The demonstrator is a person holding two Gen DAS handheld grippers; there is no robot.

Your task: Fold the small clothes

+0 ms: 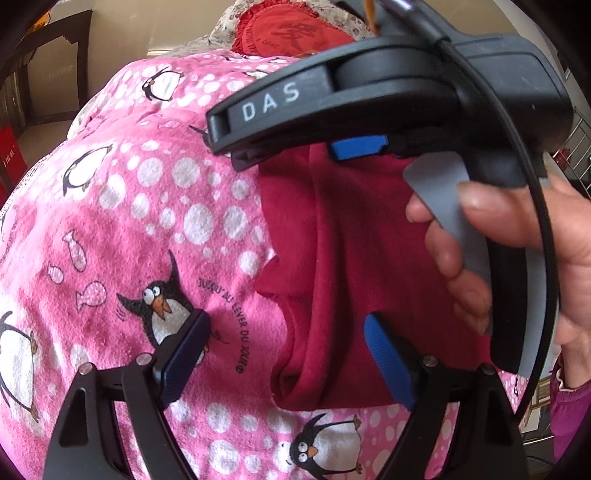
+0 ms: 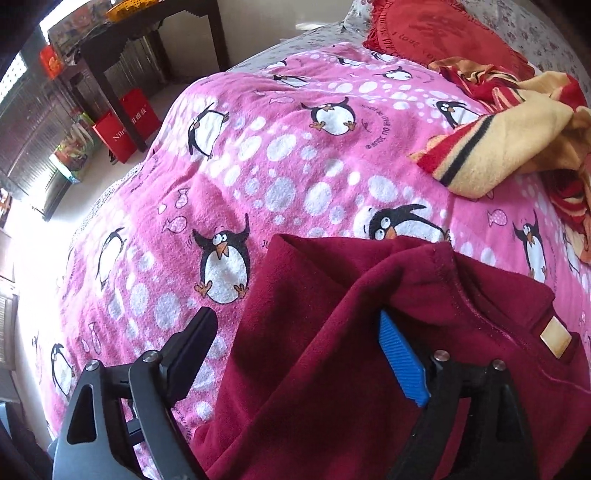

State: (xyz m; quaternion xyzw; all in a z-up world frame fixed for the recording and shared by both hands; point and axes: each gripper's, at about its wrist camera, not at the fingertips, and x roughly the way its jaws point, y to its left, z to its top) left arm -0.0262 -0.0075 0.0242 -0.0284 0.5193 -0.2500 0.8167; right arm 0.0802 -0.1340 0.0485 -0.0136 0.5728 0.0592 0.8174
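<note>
A dark red fleece garment lies partly folded on a pink penguin blanket. My left gripper is open just above the garment's near left edge, one blue pad over the cloth. The right gripper shows in the left wrist view as a black body marked DAS, its fingertips at the garment's far edge; whether they pinch cloth is hidden there. In the right wrist view my right gripper is open, with the red garment bunched between and over its fingers. A cream label shows on the garment.
A yellow and red striped garment lies crumpled at the far right of the blanket. A red cushion sits at the back. A dark table and red bags stand beyond the bed's left edge.
</note>
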